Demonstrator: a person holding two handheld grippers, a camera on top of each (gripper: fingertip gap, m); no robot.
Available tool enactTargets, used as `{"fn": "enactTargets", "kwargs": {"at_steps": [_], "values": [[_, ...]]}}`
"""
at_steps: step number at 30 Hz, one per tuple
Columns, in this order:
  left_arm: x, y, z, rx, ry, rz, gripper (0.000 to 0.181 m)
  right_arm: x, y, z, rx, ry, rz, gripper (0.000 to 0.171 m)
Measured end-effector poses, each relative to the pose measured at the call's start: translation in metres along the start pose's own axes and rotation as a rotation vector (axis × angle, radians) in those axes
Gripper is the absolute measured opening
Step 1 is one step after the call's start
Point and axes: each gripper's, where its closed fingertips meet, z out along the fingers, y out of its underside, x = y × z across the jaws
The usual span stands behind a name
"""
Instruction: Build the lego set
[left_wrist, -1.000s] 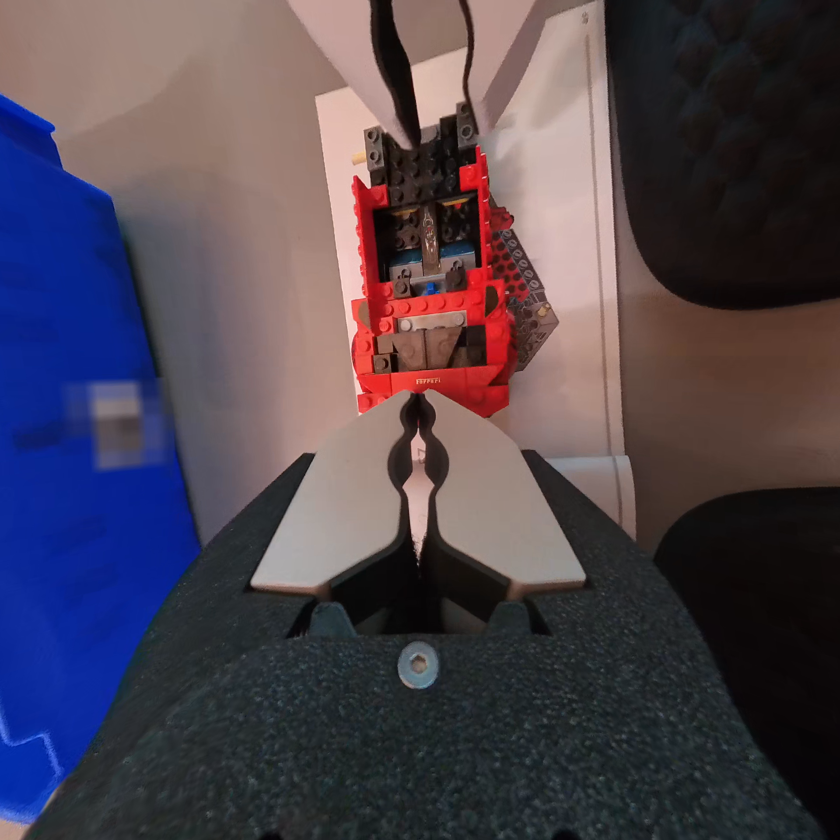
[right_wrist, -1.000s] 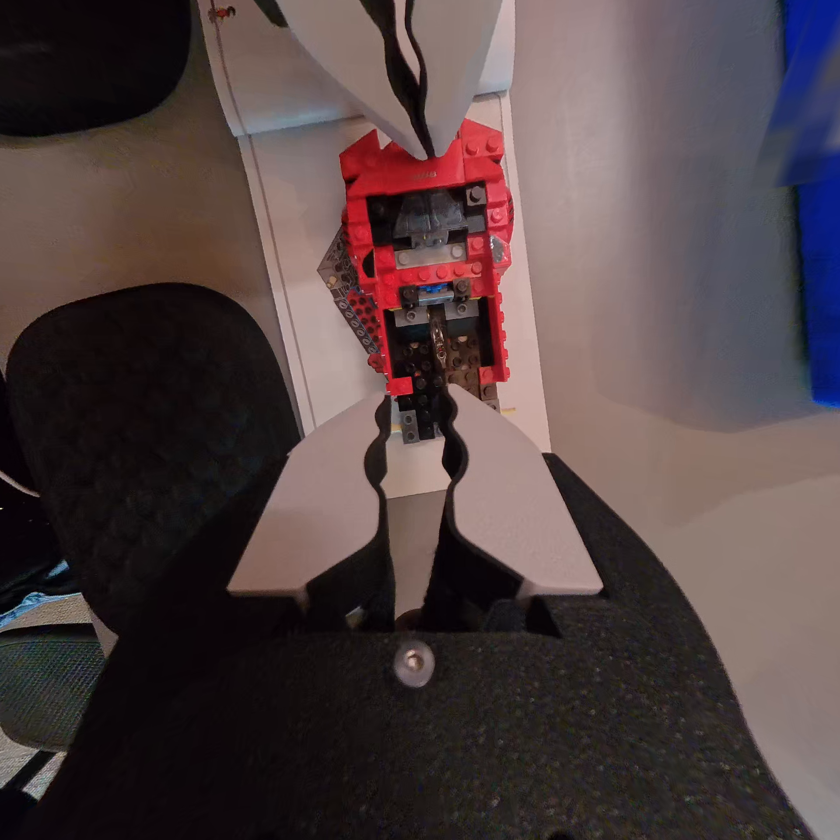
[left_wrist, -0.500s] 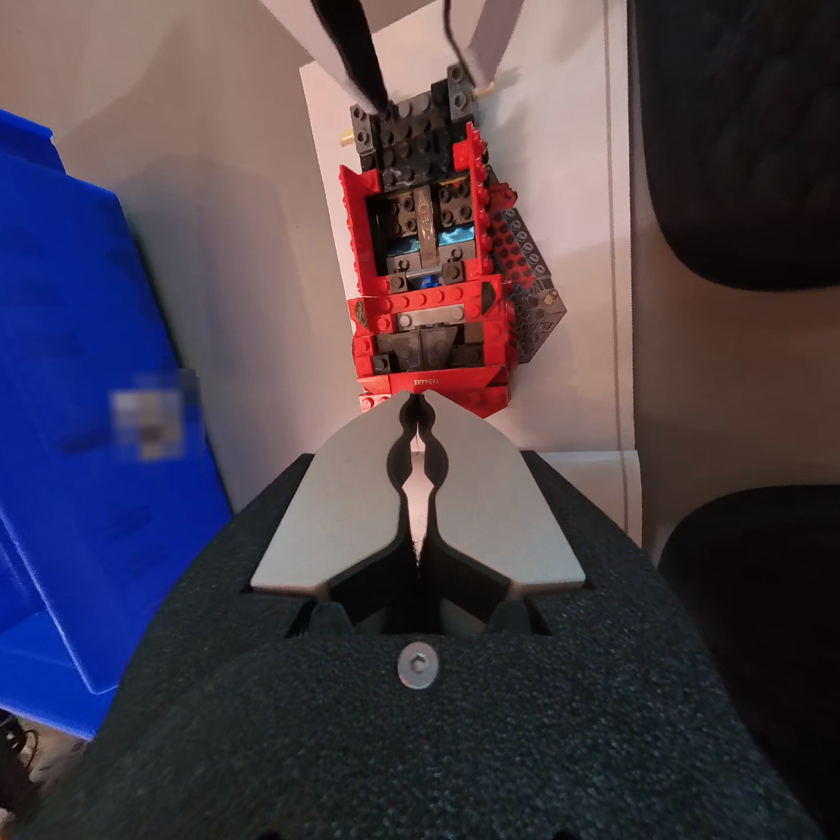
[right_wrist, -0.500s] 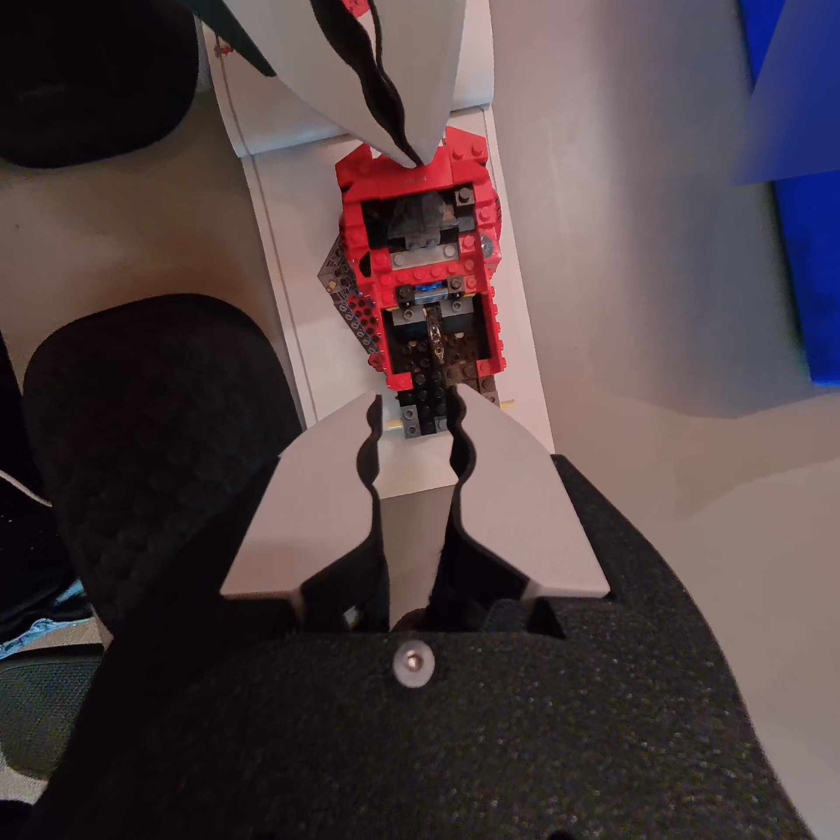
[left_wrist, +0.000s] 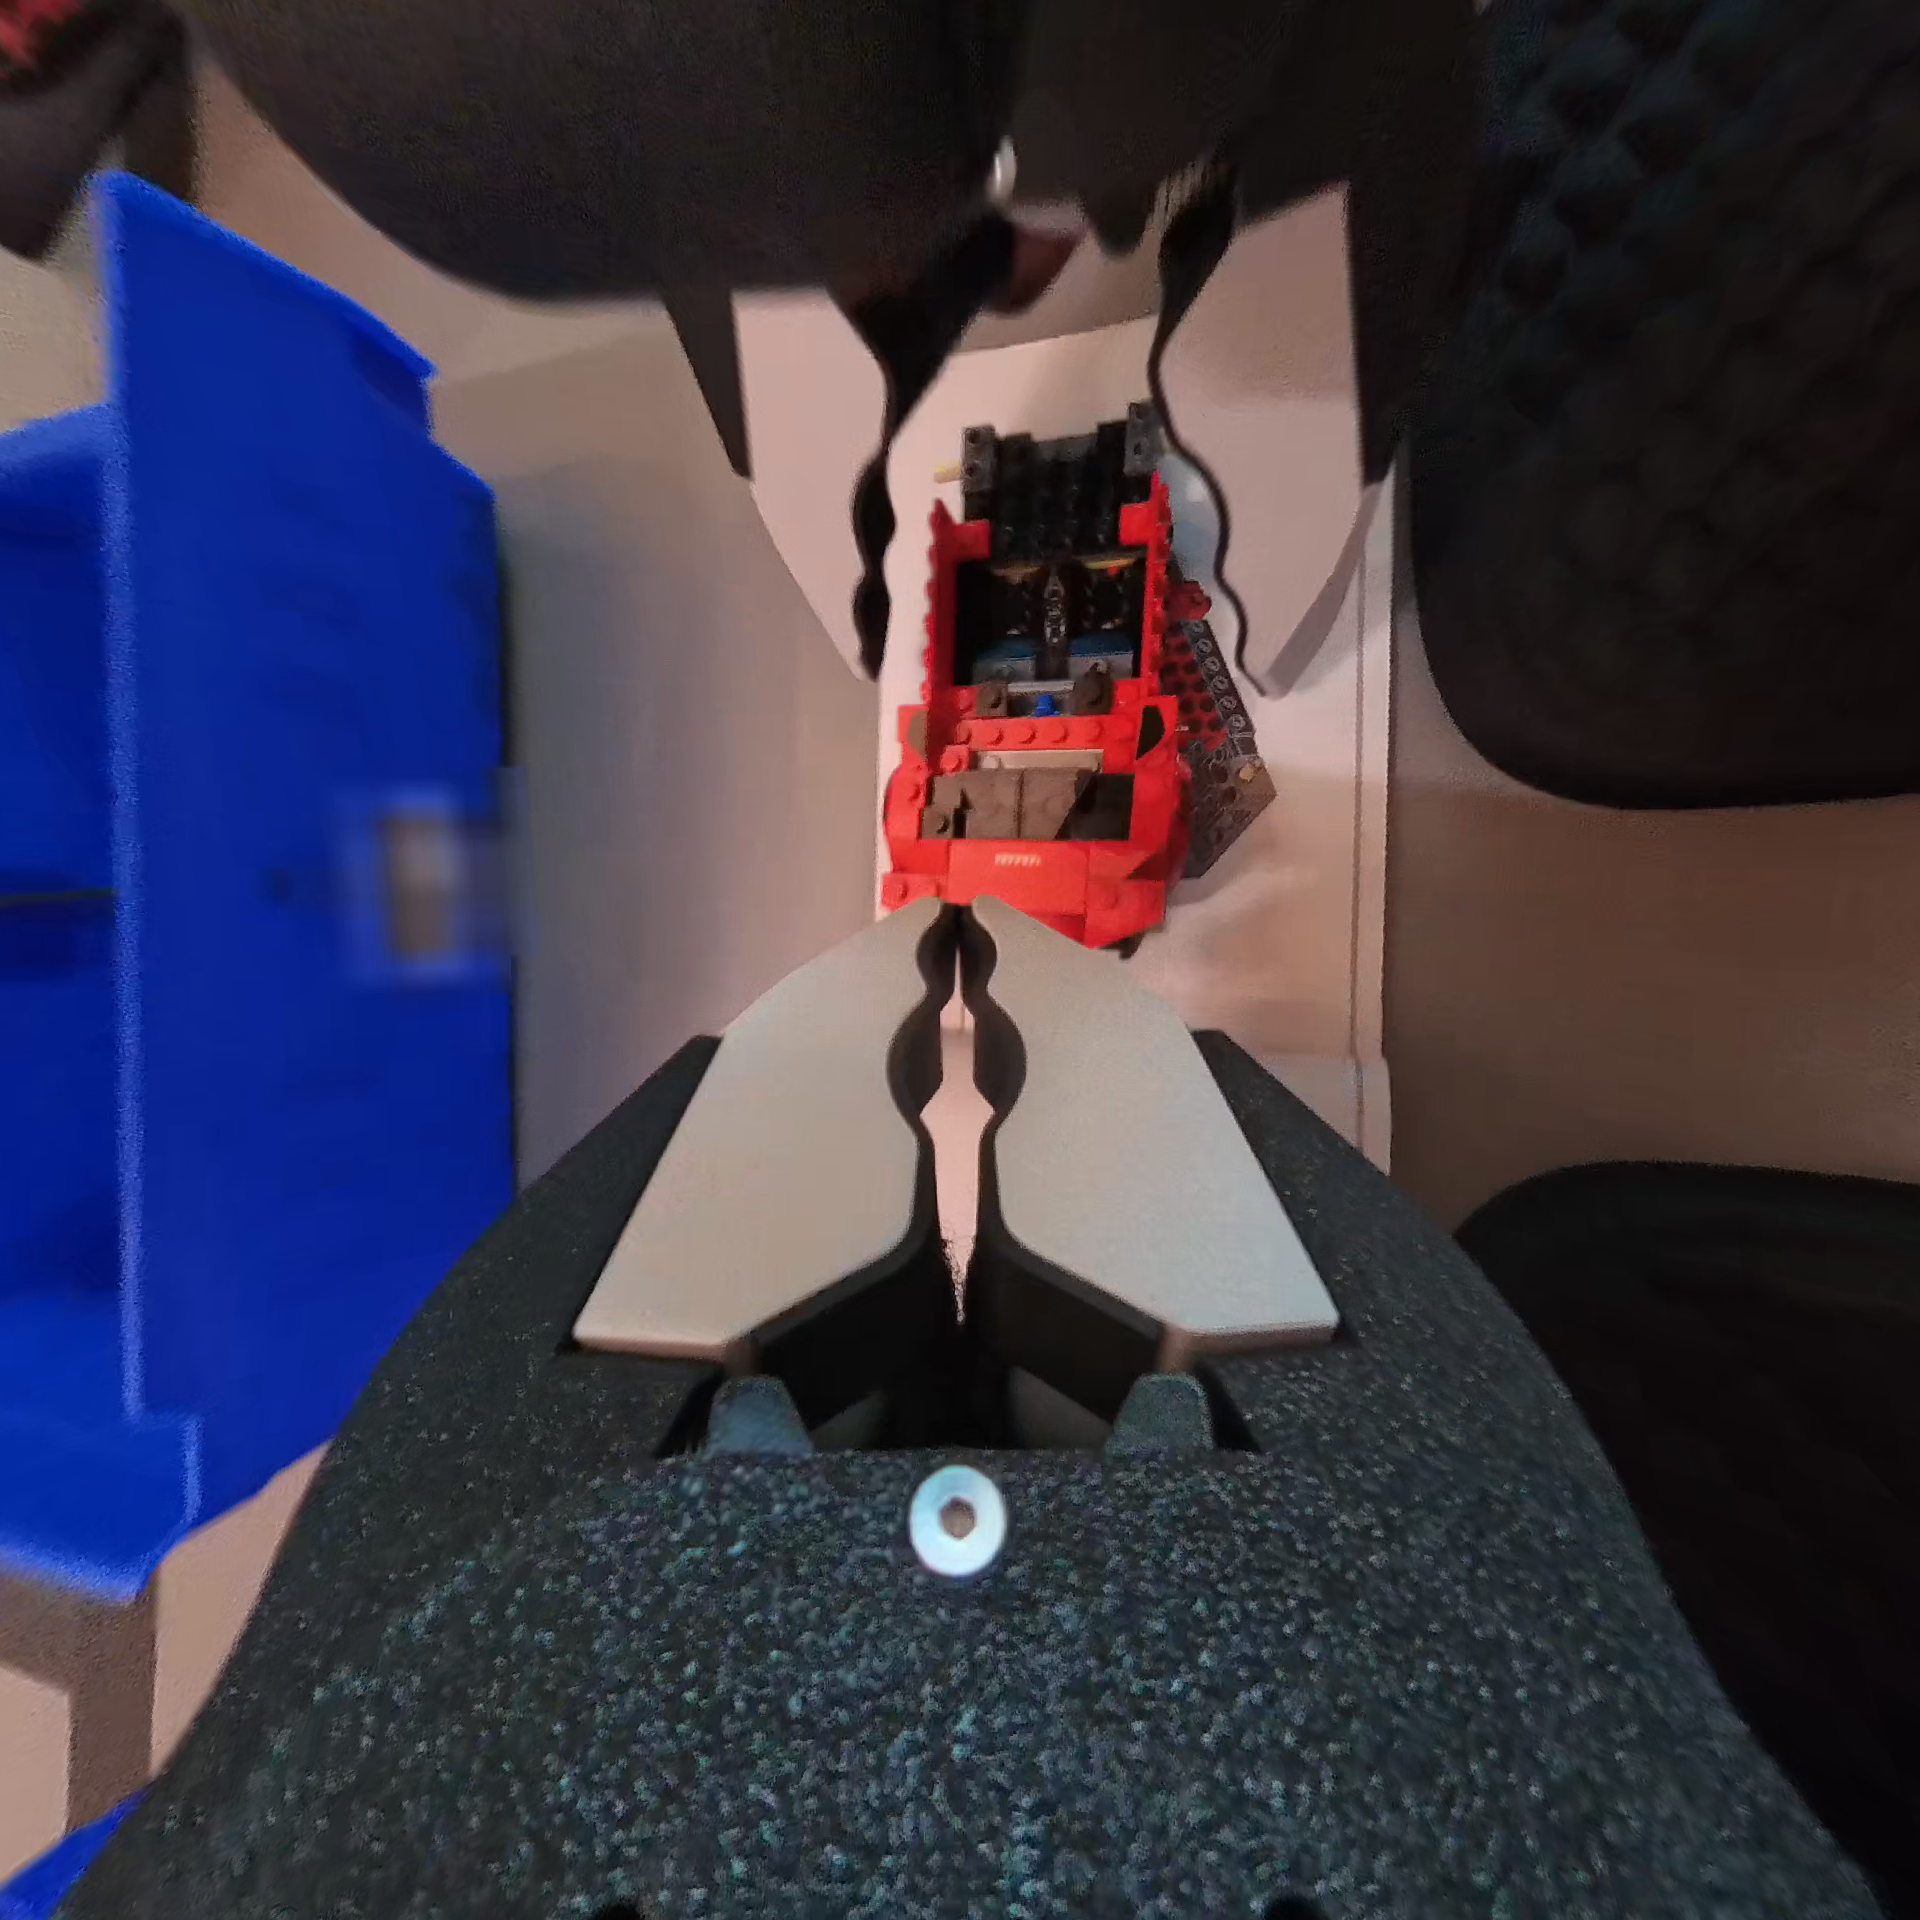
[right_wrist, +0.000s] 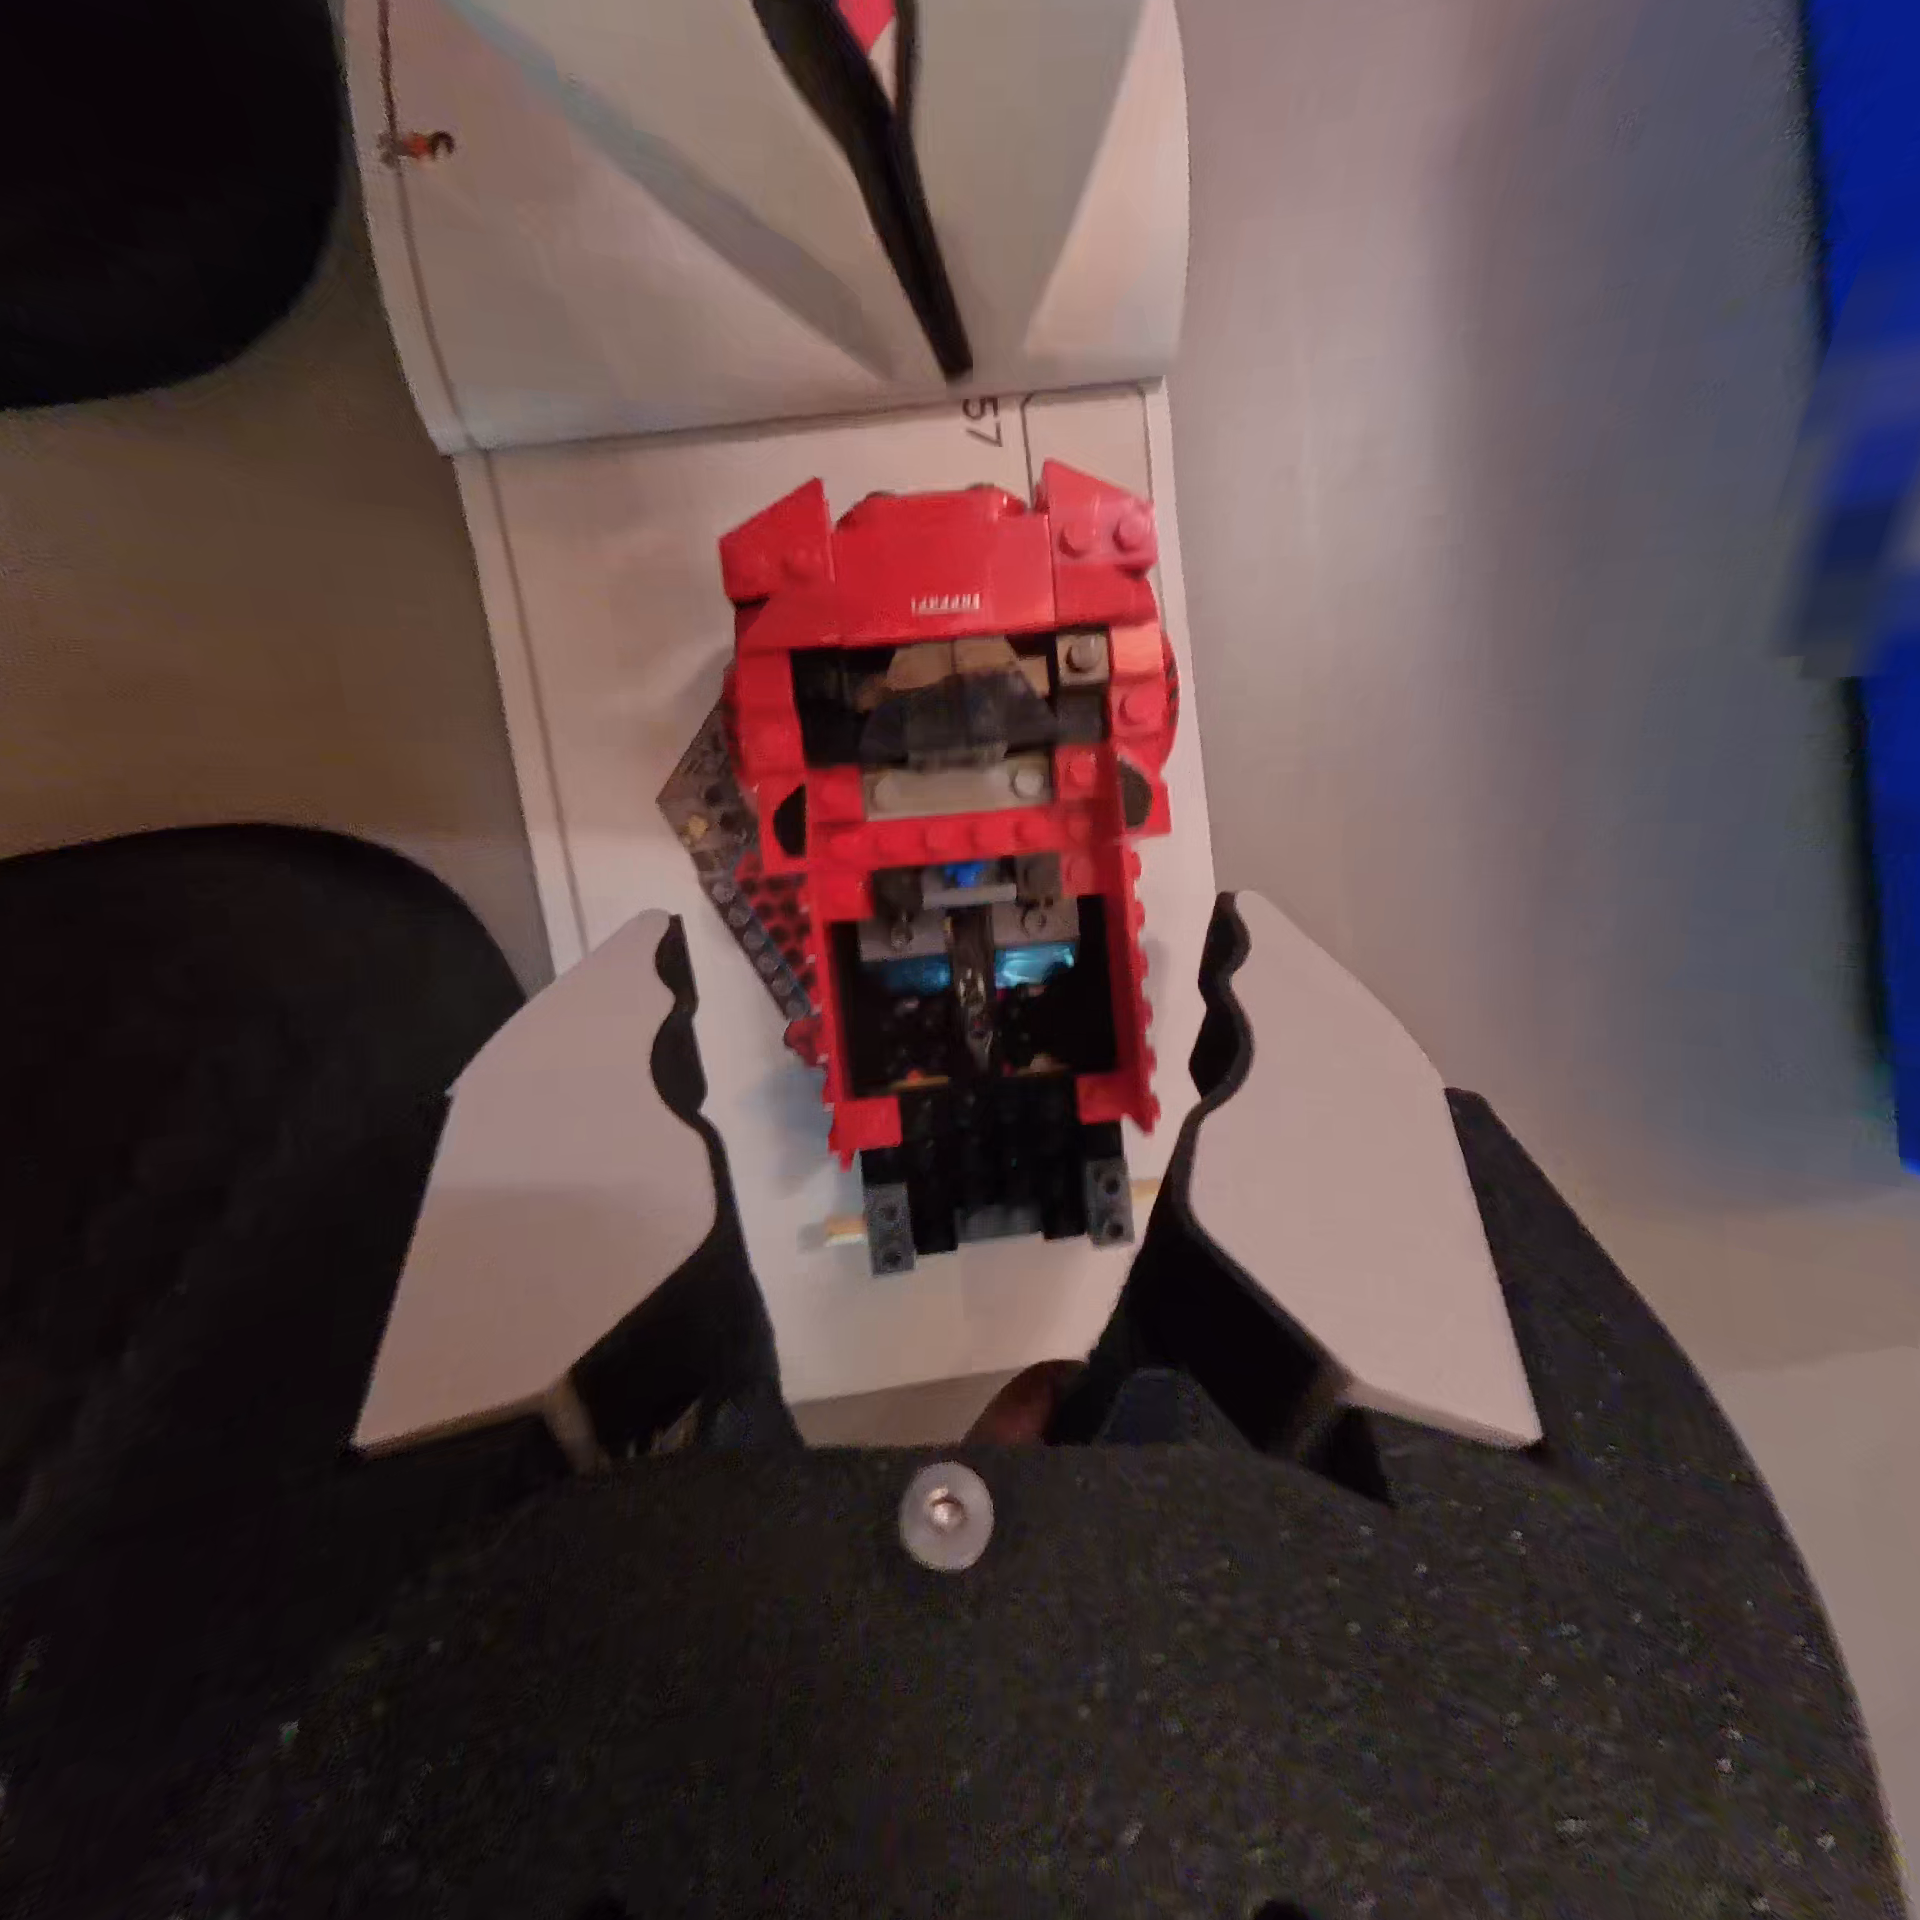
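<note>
1. A part-built red and black lego car lies on a white instruction booklet, which rests on a pale counter. The car is the landmark for every place given below.
2. The left claw sits at the car's red end, its two grey fingers drawn together with only a thin slit between them. The tips look to be at or against the red edge, but no brick is visibly caught between them.
3. The right claw is at the car's opposite, black end. Its jaws stand wide apart, one on each side of the car body, touching nothing and holding nothing.
4. A dark grey and red studded piece juts out from one long side of the car at a slant. Whether it is attached or loose cannot be told.
5. A blue bin stands well off to one side of the car. Black padded seat cushions lie off to the other side.
6. Risk, as a judgement: if the wide claw closes on the studded side walls, it may squeeze them inward and pop bricks loose.
7. The booklet is smooth, so a push from either end could slide the car away or skew it.
8. Both views are slightly blurred, so fine contact is uncertain.
</note>
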Motion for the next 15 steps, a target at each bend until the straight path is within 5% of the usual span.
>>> {"fn": "enactTargets", "kwargs": {"at_steps": [15], "values": [[0.020, 0.019, -0.088, 0.305, -0.242, -0.133, 0.011, 0.006, -0.014, 0.008, -0.021, -0.038, -0.055, 0.076]]}}
